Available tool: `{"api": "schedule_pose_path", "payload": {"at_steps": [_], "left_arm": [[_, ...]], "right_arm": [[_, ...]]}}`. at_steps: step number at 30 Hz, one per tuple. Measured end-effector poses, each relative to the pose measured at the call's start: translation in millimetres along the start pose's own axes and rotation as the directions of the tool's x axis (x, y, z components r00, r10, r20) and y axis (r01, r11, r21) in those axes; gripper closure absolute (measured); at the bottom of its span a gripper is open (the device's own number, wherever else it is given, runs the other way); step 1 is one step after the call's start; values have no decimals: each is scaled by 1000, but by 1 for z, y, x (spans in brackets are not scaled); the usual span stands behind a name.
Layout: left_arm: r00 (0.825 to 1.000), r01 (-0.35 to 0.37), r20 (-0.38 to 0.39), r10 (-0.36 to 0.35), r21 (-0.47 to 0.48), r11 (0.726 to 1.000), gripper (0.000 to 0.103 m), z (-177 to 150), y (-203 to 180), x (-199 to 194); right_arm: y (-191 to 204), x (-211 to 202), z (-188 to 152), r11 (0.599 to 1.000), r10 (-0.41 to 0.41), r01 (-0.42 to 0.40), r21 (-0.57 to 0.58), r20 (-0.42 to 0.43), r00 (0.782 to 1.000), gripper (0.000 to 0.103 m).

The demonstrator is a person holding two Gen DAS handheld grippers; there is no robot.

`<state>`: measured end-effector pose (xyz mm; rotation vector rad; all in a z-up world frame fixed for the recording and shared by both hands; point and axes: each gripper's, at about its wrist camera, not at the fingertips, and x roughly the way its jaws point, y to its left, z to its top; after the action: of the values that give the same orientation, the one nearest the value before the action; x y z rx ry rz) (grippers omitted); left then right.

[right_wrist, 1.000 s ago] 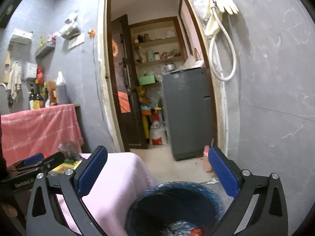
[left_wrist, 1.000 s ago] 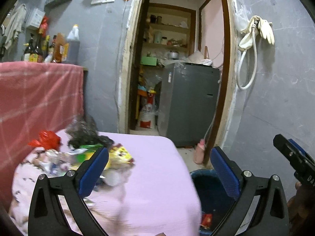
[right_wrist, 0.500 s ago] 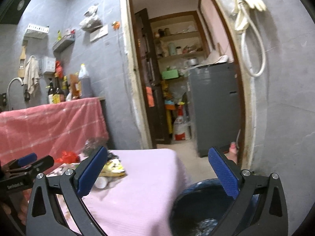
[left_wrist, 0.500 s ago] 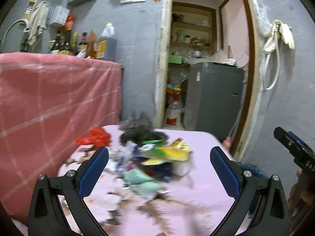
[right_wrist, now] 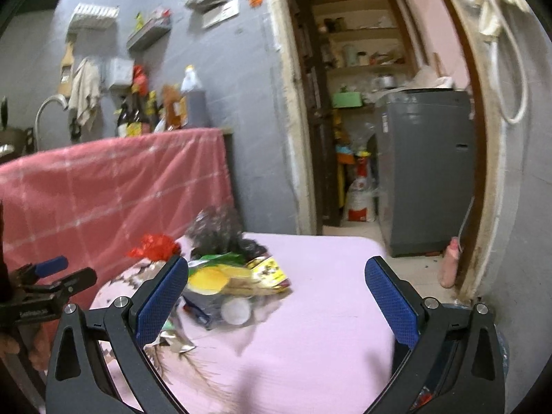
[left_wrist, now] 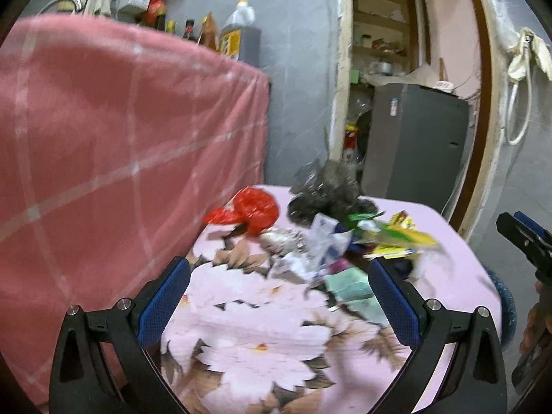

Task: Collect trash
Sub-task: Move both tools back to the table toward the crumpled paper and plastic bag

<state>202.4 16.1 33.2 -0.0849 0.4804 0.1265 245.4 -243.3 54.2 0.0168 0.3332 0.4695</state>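
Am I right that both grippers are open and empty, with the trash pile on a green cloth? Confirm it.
Not quite. The left gripper and right gripper are both open and empty, but the trash pile lies on a pink floral cloth, not a green one. The left wrist view shows the flower print best; the right wrist view shows the same pink.

Trash heaped on the pink floral bench

A crumpled red bag (left_wrist: 253,208), a black bag (left_wrist: 324,196), yellow wrappers (left_wrist: 405,236), torn white paper (left_wrist: 321,245) and a pale green packet (left_wrist: 350,284) lie jumbled, touching, at the bench's (left_wrist: 248,327) far end.
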Motion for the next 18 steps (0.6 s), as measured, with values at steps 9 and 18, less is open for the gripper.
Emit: {"api": "schedule_pose_path", "payload": {"at_steps": [9, 18], "left_arm": [[992, 51, -115, -50, 11, 999, 3, -1, 12, 34], [973, 142, -184, -140, -1, 990, 14, 6, 12, 59]], "right_arm": [[24, 31, -15, 994, 34, -47, -96, -132, 991, 0], [33, 55, -26, 987, 2, -39, -159, -222, 975, 11]]}}
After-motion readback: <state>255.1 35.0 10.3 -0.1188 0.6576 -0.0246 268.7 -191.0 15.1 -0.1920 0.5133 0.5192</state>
